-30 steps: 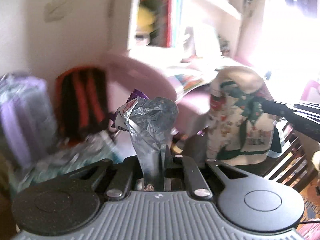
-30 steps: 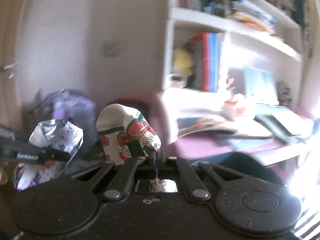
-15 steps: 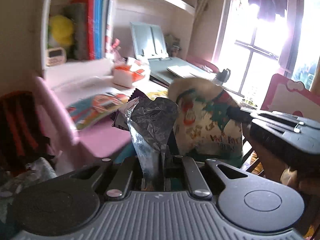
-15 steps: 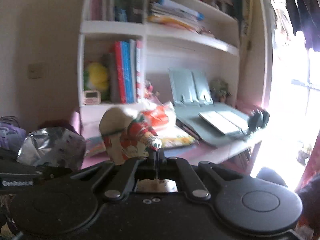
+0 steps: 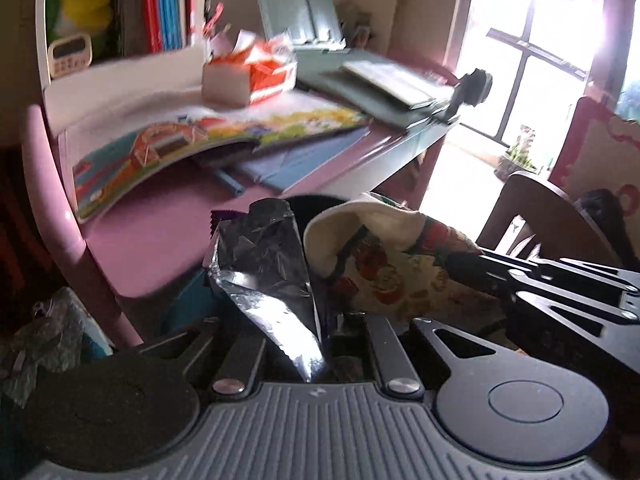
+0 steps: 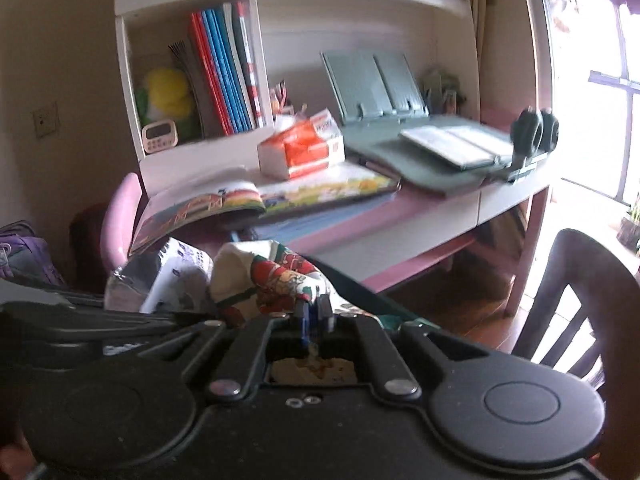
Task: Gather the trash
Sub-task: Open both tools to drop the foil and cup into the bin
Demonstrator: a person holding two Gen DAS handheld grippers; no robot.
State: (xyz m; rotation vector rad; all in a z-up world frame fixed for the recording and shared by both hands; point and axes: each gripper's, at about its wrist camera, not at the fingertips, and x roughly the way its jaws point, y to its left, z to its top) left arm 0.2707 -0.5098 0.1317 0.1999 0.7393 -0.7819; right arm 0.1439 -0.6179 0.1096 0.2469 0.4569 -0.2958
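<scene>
**Spotter:** Your left gripper (image 5: 324, 320) is clenched on the foil (image 5: 260, 264). It is pinched at the narrow tail, and the long axis runs from the jaws up toward 11 o'clock.

**Second:** And the right?

**Spotter:** Your right gripper (image 6: 316, 312) has the printed bag (image 6: 280, 276) between its fingers. Those jaws have just been easing apart, but the bag is not yet free; the tips look pinched on its edge. In the left wrist view the bag sits at 1 o'clock, just beside the foil, perhaps touching it.

**Second:** Where do they go?

**Spotter:** Look at 12 o'clock in the left view. A dark opening (image 5: 316, 202) shows just past the foil's top, under the desk (image 5: 160, 232) edge. I judge that to be the bin, though only a sliver of it shows. Your left hand looks slightly nearer to it, with the foil's top already in front of it.

**Second:** What's in the way?

**Spotter:** The two pieces crowd each other, so drop one at a time or they may snag. The desk edge hangs close at 10 o'clock, with the book (image 5: 200, 140) drooping over it. The chair (image 6: 580, 280) stands at 3 o'clock from your right hand, well apart. The tissue box (image 6: 300, 152) is farther back on the desk, out of the way.
</scene>
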